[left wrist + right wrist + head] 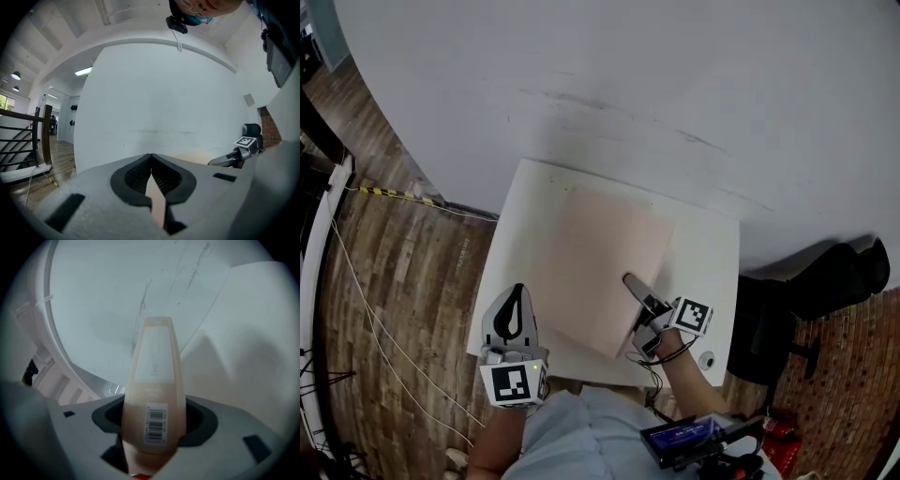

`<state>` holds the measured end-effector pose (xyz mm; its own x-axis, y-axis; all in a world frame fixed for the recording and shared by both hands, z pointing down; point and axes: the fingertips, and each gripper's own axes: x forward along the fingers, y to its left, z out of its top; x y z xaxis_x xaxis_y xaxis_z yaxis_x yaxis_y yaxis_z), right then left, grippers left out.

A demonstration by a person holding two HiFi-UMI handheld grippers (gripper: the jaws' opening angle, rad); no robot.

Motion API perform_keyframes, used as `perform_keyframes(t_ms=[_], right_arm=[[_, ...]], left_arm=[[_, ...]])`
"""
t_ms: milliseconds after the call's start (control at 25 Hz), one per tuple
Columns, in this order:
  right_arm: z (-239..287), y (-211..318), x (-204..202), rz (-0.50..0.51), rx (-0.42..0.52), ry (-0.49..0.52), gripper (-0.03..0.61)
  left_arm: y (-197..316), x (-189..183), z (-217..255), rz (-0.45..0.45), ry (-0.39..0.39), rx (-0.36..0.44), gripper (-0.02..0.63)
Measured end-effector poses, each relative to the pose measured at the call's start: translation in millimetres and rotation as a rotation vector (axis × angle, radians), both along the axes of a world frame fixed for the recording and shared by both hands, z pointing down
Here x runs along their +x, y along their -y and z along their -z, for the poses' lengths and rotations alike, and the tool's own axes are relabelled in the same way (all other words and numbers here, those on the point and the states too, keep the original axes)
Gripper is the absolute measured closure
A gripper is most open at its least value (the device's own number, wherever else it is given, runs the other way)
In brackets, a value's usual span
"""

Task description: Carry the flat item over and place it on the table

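The flat item is a pale pink panel that hangs tilted over the white table by the wall. My right gripper is shut on its near right edge, one jaw lying across its top. In the right gripper view the item runs away from the right gripper, with a barcode sticker near the pads. My left gripper is at the item's near left side. In the left gripper view the left gripper is shut on a thin pink sliver of the item.
A black chair stands right of the table. Cables trail over the wood floor on the left, near a yellow-black strip. A small white round object sits at the table's near right corner. A stair railing shows far left.
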<state>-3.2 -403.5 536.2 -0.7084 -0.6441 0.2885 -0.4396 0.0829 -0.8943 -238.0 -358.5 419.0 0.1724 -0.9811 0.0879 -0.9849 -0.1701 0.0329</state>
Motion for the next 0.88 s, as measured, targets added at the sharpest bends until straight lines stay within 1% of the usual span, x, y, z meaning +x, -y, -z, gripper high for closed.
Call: perform_keyframes(t_ms=[240,400,480,600,880], right_arm=[[-22,9,-1,0.051,-0.067,-0.024,0.285],[-39,15,2,0.08,-0.107,-0.06,0.283],[-47,15,6,0.084,-0.145,-0.085,0.282],[-54,16,8,0.086,-0.184,-0.074,0.28],[-65,22,8,0.112,-0.206,-0.078,0.261]], left_arm=[[0,1,-18,0.033,-0.013,-0.035,0.604],[2,-1,-30,0.055,-0.025,-0.059,0.604],[2,-1,-36,0.066,-0.03,-0.071,0.604],[2,-1,-44,0.073,-0.033,-0.091,0.604],[5,-1,-53,0.076,-0.029,-0.113,0.604]])
